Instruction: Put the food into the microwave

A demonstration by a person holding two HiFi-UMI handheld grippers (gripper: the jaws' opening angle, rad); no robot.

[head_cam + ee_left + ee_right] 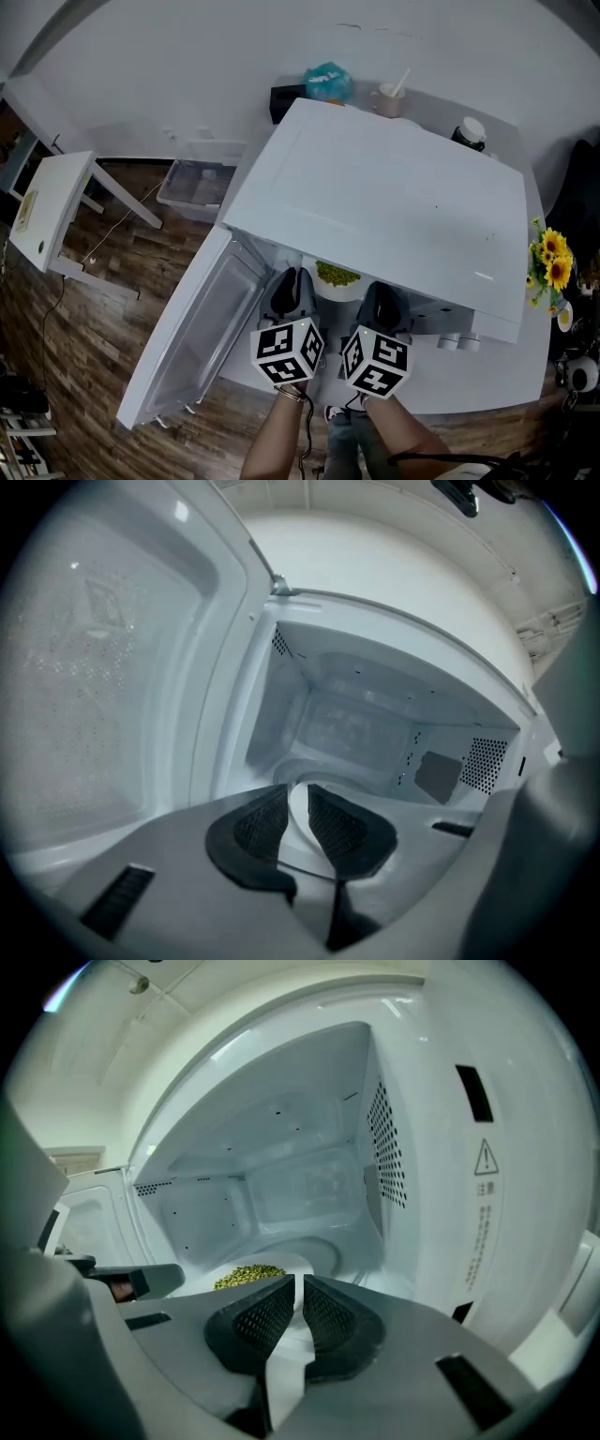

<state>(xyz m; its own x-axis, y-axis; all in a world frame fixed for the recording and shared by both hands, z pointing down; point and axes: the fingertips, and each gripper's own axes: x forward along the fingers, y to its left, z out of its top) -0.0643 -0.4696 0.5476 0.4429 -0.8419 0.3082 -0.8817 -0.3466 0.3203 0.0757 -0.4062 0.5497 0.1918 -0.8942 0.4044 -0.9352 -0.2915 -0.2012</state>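
Clamping plate point(343, 292) of green food point(336, 274) at microwave point(375, 187): left hand-held gripper point(298, 795), right hand-held gripper point(299, 1284).

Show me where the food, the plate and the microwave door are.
food point(337, 275): head view, middle of the green heap.
plate point(287, 1368): right gripper view, the near rim.
door point(192, 342): head view, inner pane.

Grey left gripper point(298, 803), right gripper point(300, 1290) — black pads point(261, 825), 2 marker cubes point(289, 352).
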